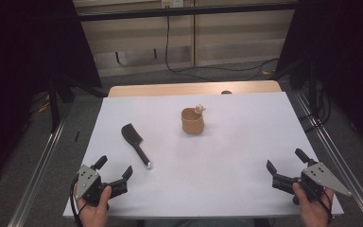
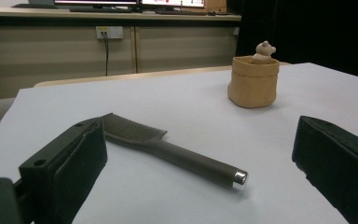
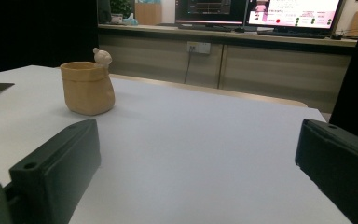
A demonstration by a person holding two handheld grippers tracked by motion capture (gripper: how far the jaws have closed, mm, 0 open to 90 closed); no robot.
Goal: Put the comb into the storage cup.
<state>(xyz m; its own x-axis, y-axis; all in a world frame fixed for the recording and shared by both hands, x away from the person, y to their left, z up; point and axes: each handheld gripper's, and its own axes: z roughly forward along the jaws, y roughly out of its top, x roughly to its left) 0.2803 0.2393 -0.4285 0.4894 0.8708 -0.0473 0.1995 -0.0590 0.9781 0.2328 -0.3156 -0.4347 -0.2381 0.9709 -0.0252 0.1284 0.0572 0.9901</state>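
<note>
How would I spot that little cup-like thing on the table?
Look at the white table: near its far middle stands a small tan pot. Unlike the dark comb lying flat to its left, it stands upright, with a tiny bear figure on its rim.

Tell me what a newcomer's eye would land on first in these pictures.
First the tan pot with a little bear figure on its rim, standing alone mid-table on the white sheet. Then the dark comb lying flat to its left, nearer the left gripper. Both it and the right gripper wait open at the near corners.
</note>
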